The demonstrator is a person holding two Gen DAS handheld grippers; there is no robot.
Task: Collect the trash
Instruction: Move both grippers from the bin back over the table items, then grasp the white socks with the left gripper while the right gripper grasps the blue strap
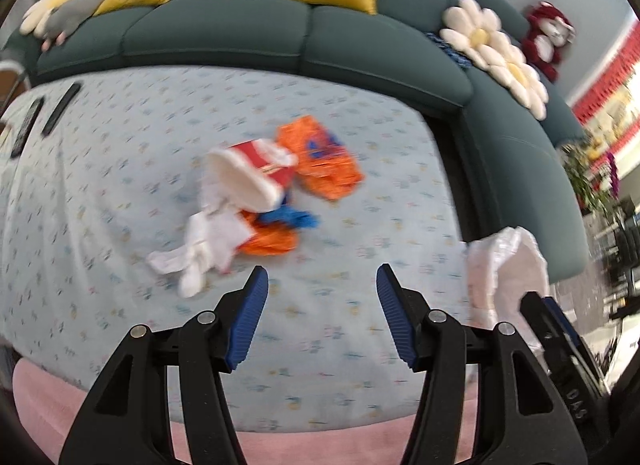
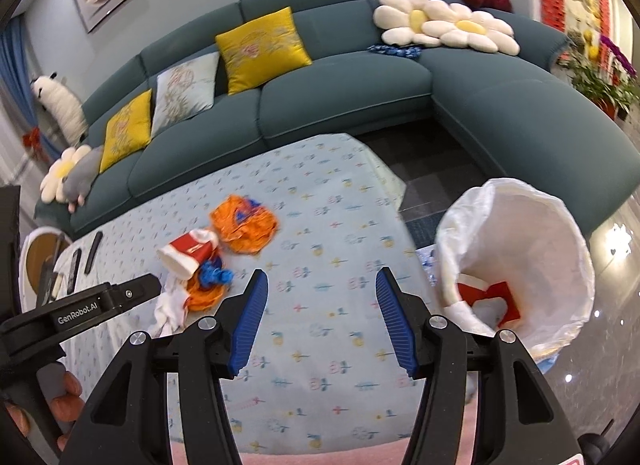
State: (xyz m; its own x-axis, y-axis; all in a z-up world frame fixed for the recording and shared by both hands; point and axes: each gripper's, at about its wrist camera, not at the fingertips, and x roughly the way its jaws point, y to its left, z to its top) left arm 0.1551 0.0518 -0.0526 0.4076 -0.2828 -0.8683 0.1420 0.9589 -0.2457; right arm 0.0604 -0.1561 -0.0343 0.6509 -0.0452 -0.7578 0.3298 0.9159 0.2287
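Observation:
A pile of trash lies mid-table: a tipped red-and-white paper cup [image 1: 248, 175] [image 2: 186, 253], an orange wrapper [image 1: 322, 161] [image 2: 245, 223], a second orange wrapper [image 1: 270, 241] [image 2: 204, 297], a blue scrap [image 1: 294, 219] [image 2: 214, 275] and crumpled white tissue [image 1: 200, 251] [image 2: 170, 309]. A white-lined bin [image 2: 516, 265] [image 1: 506, 269] stands off the table's right edge with red packaging [image 2: 490, 295] inside. My left gripper [image 1: 322, 315] is open and empty, just short of the pile. My right gripper [image 2: 322, 315] is open and empty over bare cloth between pile and bin.
The table wears a pale blue flowered cloth [image 1: 120, 185] [image 2: 340, 225]. Two dark remotes [image 1: 60, 109] [image 2: 82, 257] lie at its far left. A teal sofa [image 1: 224, 37] [image 2: 340, 97] with cushions wraps the back and right. Pink carpet [image 1: 48, 397] lies below the near edge.

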